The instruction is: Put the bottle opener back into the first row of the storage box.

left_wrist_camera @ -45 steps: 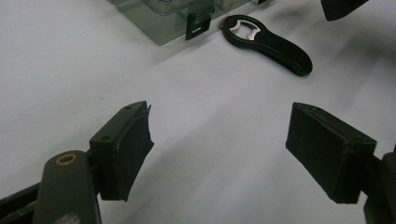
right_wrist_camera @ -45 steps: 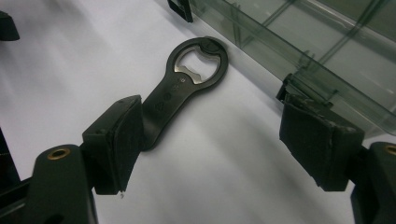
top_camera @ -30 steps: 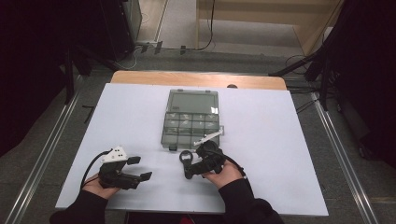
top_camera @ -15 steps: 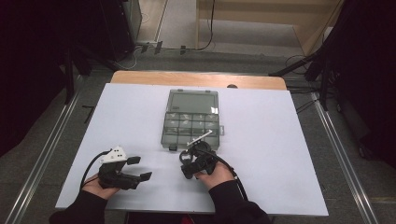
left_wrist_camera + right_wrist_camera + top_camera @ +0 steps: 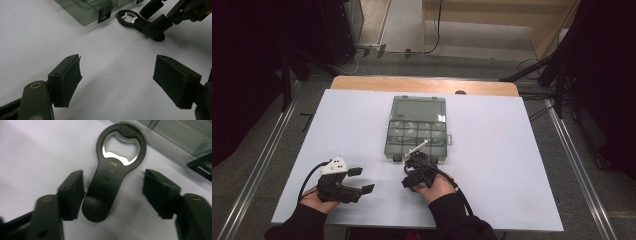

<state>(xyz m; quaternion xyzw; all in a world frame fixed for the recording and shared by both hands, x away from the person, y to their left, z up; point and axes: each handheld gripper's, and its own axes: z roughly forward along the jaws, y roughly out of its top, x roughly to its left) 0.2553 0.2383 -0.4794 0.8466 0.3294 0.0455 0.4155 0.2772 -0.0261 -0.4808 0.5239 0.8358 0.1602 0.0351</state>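
High view: a white table (image 5: 512, 165) has a see-through grey box (image 5: 417, 127) with little compartments near the middle. The box lid is closed. Two hands come in from the bottom, each holding a black gripper.

The left gripper (image 5: 361, 181) sits at the near left of the table, well apart from the box. Its jaws are spread wide with nothing between them. In the left gripper view, the left gripper (image 5: 116, 75) has only bare white table between its jaws.

The right gripper (image 5: 412, 167) is just in front of the box's near edge. In the right gripper view, the right gripper (image 5: 112, 187) has its jaws spread apart, one on each side of a black bottle opener (image 5: 110, 177). The opener lies flat on the table. Its round metal-lined head points away toward the box, and its handle lies between the jaws. The left jaw looks very near or touching the handle; the other jaw is clear of it.

In the left gripper view, the opener (image 5: 135, 21) lies just beside a box latch (image 5: 105, 13), with the right gripper over its handle
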